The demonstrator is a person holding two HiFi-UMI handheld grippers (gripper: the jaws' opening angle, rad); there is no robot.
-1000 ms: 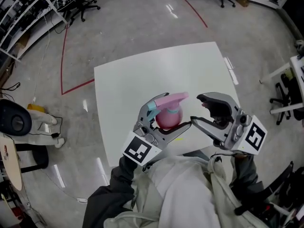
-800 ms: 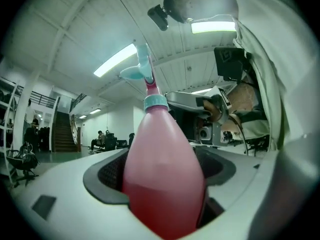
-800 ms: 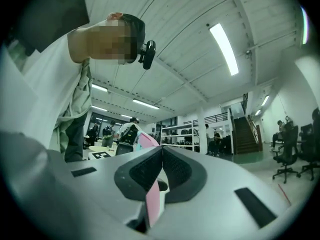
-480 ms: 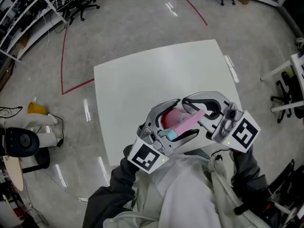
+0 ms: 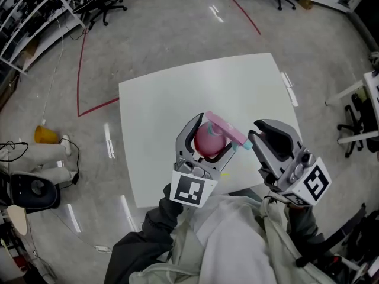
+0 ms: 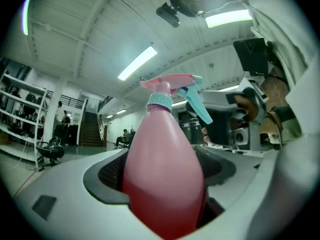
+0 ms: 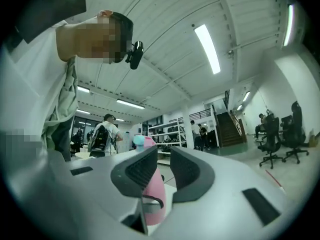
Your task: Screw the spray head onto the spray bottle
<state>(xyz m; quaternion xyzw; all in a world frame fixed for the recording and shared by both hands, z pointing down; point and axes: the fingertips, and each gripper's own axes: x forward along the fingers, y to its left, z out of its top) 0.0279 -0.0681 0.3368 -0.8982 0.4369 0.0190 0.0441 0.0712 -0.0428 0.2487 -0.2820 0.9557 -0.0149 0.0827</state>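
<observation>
Clamping spray bottle (image 5: pixel 206 141) by its belly in left gripper (image 5: pixel 212 135) jaws, over near edge of desk (image 5: pixel 172 93), with spray head (image 5: pixel 225 128) on its neck. Holding right gripper (image 5: pixel 254 131) jaws slightly apart, just opening, empty, beside head. Judging tightening under way; next needing closing on head, twisting.

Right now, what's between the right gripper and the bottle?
Head view: only the spray head and its teal trigger, jutting toward the right gripper, whose empty jaws have just been opening.
</observation>
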